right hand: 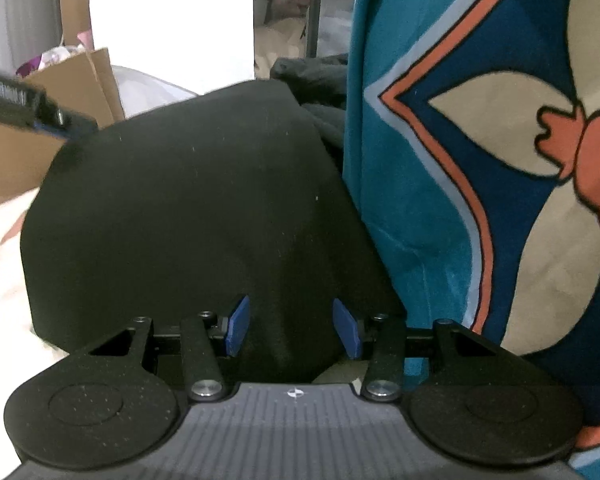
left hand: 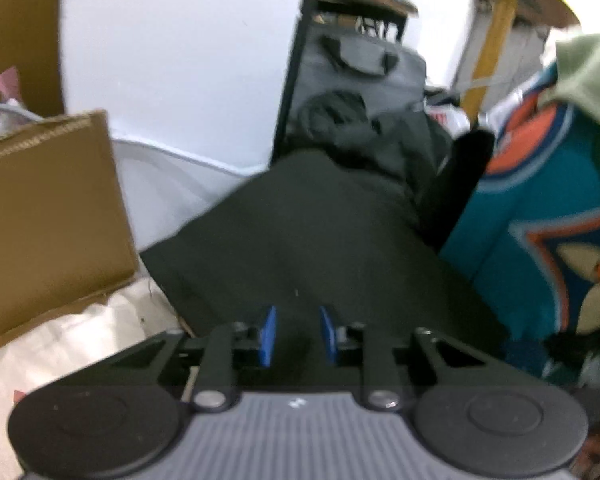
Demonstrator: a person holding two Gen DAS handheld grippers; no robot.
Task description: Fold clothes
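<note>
Left wrist view: left gripper [left hand: 297, 334] narrow, black garment [left hand: 300, 232] between pads, grip unclear | right gripper [right hand: 294, 328] half open over its near edge | garment extends ahead, teal blanket [right hand: 480, 160] right.

Each gripper is a hand-held unit of matching build. The left gripper [left hand: 298, 336] has a grey ribbed housing bearing a small white mark at its front edge, flanked by two round black discs with a matte, speckled finish. Black linkage arms run forward from silver pivot screws to a black cross rail. Two flat blue pads [left hand: 269, 334] line the fingers. The right gripper [right hand: 294, 326] shows the same grey ribbed housing, white centre mark, black discs, silver pivot screws and blue pads [right hand: 236, 326], with smaller screws on the outer brackets.
</note>
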